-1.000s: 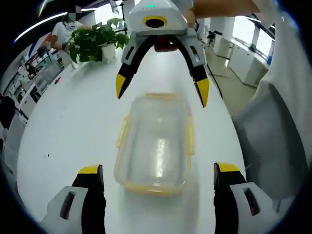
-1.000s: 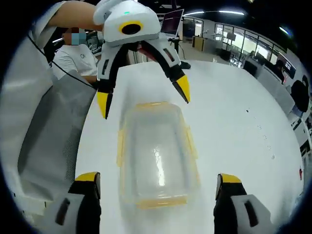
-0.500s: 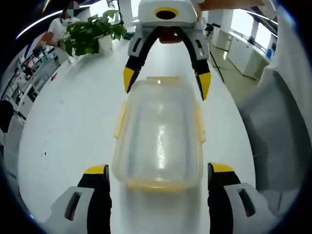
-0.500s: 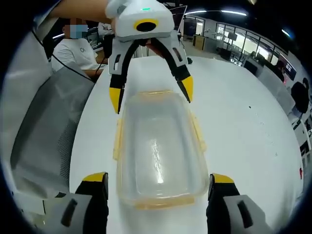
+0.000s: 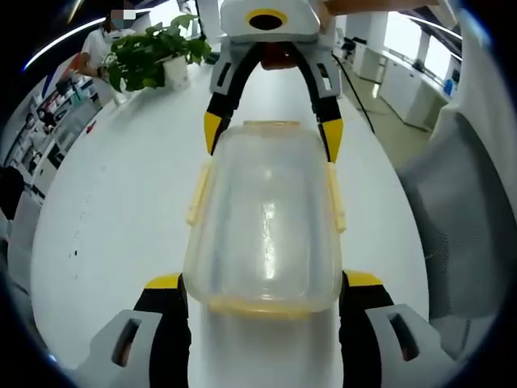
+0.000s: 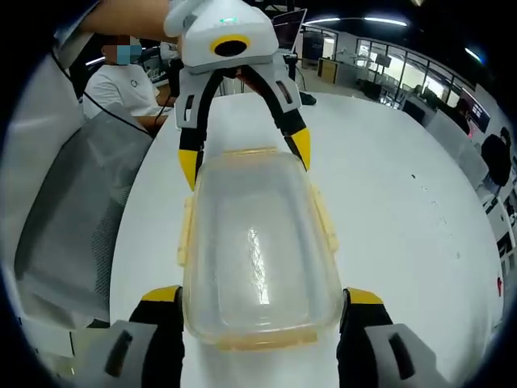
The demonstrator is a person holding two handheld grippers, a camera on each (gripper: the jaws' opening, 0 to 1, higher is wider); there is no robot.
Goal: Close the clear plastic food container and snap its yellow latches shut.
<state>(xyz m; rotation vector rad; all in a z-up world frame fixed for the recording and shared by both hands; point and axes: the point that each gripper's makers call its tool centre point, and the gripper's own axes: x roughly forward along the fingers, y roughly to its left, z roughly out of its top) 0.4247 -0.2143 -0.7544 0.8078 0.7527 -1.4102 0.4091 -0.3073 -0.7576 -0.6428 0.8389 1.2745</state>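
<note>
Fingers (image 5: 161,284) of left gripper (image 5: 262,283) and right gripper (image 6: 262,293) spread, straddling opposite ends of container (image 5: 264,218) on white counter (image 5: 121,194). Light, stiff, slick plastic; press yellow latches (image 5: 336,198) at rim.

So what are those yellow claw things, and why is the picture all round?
Those claws are grippers, tools a person holds, one in each hand. Each gripper carries a small camera with a very wide lens, so its picture comes out round. In the left gripper view, the left gripper rises from the bottom, and the right gripper faces it from the top. The right gripper view is the same scene from the other end. Between them, a clear box with yellow latches lies on a white table. Both grippers are open, one around each end of the box. A plant stands further back.
</note>
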